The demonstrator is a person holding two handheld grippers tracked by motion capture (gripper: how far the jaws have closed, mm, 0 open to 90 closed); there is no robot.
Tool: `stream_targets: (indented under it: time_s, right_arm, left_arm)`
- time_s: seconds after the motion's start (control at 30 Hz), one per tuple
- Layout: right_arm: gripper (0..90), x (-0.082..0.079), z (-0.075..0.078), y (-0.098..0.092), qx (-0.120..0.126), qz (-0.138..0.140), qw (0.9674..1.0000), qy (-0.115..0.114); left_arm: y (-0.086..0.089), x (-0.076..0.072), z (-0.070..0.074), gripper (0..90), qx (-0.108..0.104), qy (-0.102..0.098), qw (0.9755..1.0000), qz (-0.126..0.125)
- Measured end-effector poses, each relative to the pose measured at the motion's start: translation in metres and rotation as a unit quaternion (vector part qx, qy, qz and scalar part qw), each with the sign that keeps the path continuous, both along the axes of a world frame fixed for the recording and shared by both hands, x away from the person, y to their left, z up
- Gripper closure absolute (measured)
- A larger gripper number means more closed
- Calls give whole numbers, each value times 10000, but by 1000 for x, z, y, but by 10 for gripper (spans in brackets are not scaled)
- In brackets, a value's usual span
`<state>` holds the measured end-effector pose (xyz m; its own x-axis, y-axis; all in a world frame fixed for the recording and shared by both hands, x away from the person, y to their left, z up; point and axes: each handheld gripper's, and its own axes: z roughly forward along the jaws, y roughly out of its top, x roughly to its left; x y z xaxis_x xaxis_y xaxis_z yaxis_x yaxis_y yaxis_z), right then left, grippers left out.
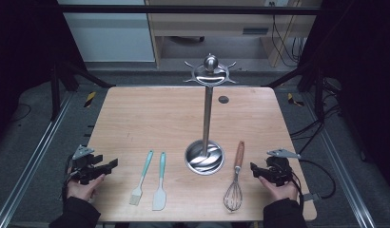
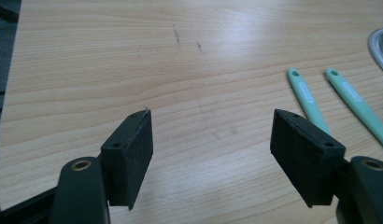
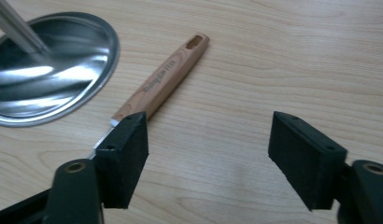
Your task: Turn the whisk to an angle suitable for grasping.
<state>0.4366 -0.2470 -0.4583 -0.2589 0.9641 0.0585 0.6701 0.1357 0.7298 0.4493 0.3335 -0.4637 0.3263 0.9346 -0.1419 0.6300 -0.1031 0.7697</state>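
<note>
A steel utensil stand (image 1: 208, 114) with a round dish base (image 1: 204, 157) and hooks at its top rises from the middle of the wooden table (image 1: 155, 114). Left of the base lie a teal-handled brush (image 1: 141, 177) and a teal-handled spatula (image 1: 160, 181). Right of it lies a whisk (image 1: 235, 181) with a wooden handle (image 3: 162, 79). My left gripper (image 1: 111, 166) rests open at the table's left edge, with bare wood between its pads (image 2: 133, 156). My right gripper (image 1: 254, 169) rests open just right of the whisk, nothing between its pads (image 3: 126, 156).
A small dark round hole (image 1: 223, 99) sits in the table behind the stand. Metal rails run along both sides of the table, and cables trail on the floor at the right. The two teal handles (image 2: 307, 98) lie to the right in the left gripper view.
</note>
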Motion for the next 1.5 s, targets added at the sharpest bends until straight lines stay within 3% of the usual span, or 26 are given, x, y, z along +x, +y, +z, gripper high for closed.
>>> stream_targets:
  time_s: [0.2, 0.37, 0.63, 1.03, 1.5]
  right_arm:
    - [361, -3, 5, 9, 80, 86, 9999, -13]
    - [385, -2, 8, 28, 86, 223, 9997, 13]
    - [412, 3, 5, 41, 168, 82, 9998, -45]
    - [512, 24, -14, 53, 35, 2, 9981, 610]
    - [564, 32, -23, 60, 37, 40, 9939, 1102]
  left_arm:
    - [-4, -5, 6, 339, 85, -49, 9999, -52]
    - [-8, -7, 9, 338, 230, -145, 9996, -88]
    - [-10, -5, 7, 332, 323, -188, 9992, -124]
    - [-15, -2, 4, 329, 440, -150, 9988, -178]
    - [-16, -2, 3, 334, 484, -92, 9986, -186]
